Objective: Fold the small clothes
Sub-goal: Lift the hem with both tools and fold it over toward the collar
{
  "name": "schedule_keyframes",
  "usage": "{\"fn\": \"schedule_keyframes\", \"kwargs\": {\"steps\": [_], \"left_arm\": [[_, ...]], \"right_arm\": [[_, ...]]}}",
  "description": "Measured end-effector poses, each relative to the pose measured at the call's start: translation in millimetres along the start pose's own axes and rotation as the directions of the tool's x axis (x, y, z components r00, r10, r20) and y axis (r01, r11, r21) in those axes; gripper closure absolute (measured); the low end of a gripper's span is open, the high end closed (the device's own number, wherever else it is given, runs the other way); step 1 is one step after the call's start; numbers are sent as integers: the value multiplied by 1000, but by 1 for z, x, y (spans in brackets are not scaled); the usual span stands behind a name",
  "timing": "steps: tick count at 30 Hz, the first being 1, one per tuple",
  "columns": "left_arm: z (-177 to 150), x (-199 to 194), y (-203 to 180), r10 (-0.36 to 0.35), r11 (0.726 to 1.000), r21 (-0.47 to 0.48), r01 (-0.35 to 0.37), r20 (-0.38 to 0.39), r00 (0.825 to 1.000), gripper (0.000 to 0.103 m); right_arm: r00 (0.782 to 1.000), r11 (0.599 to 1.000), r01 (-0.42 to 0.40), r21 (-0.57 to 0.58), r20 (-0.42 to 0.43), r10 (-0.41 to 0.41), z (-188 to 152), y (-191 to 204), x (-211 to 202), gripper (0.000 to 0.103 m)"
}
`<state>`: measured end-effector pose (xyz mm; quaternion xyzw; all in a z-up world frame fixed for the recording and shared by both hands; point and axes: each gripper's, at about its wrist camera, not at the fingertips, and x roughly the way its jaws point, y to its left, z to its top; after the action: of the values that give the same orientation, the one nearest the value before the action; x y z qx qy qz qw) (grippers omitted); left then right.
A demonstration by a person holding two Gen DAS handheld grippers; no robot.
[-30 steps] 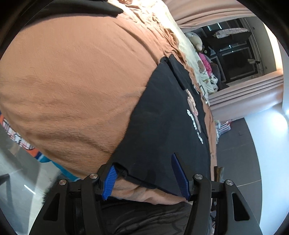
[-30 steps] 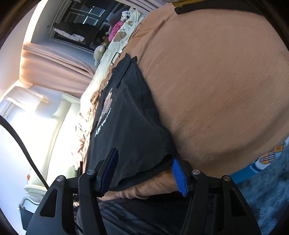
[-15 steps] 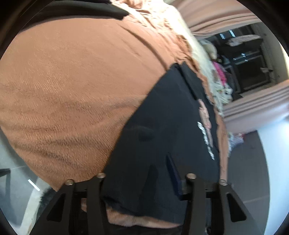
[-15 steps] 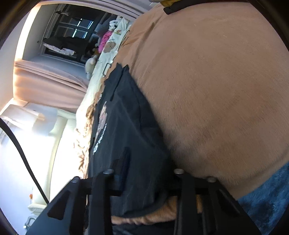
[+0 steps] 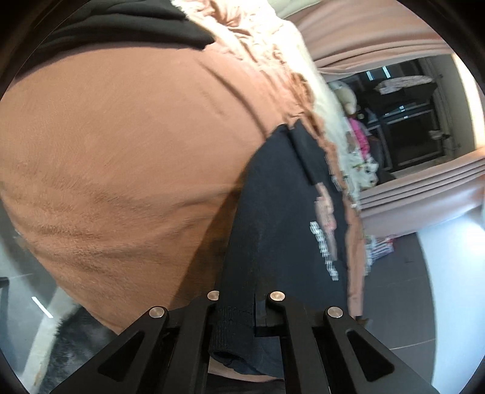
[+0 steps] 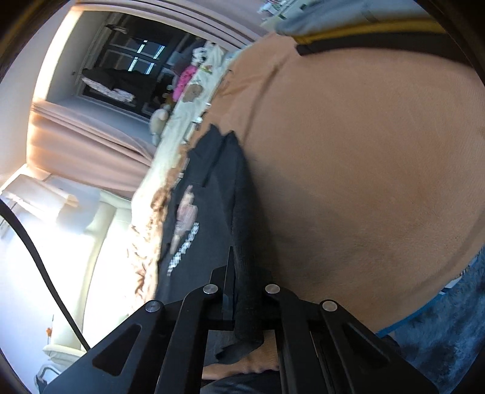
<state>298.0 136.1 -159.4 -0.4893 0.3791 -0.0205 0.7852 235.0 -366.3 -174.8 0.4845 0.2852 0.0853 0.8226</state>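
A small black T-shirt (image 5: pixel 282 218) with a pink and white print lies on an orange-brown blanket (image 5: pixel 121 157). My left gripper (image 5: pixel 242 306) is shut on the shirt's near hem, and the cloth bunches between its fingers and lifts off the blanket. In the right wrist view the same black T-shirt (image 6: pixel 212 212) stretches away from me. My right gripper (image 6: pixel 242 294) is shut on the other corner of that hem, a fold of black cloth pinched between its fingers. The blue pads are hidden by the cloth in both views.
The orange-brown blanket (image 6: pixel 363 169) covers a bed. A black garment (image 5: pixel 115 27) lies at its far side, and a black and yellow garment (image 6: pixel 379 36) too. Soft toys (image 5: pixel 357 142), curtains (image 6: pixel 85 142) and a dark window lie beyond. A blue rug (image 6: pixel 448 318) and grey floor (image 5: pixel 394 288) lie below.
Both grippers went from open, straddling the shirt's hem, to shut on it. The hem has lifted off the blanket and the shirt is pulled narrower toward me.
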Motion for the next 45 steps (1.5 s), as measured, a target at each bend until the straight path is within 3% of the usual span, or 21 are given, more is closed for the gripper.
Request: {"fn": "schedule_keyframes", "kwargs": {"steps": [10, 21, 36, 45], "left_arm": [[15, -45, -36, -158, 987, 13, 157, 54, 986, 101], [20, -119, -80, -301, 953, 60, 296, 114, 947, 101], [-3, -231, -121, -439, 897, 154, 415, 186, 879, 101], [-13, -261, -128, -461, 884, 186, 429, 196, 865, 101]], "right_arm": [[994, 995, -96, -34, 57, 98, -5, 8, -38, 103], [966, 973, -221, -62, 121, 227, -14, 23, -84, 103], [909, 931, -338, -134, 210, 360, -34, 25, -117, 103], [890, 915, -377, -142, 219, 400, -37, 2, -108, 103]]}}
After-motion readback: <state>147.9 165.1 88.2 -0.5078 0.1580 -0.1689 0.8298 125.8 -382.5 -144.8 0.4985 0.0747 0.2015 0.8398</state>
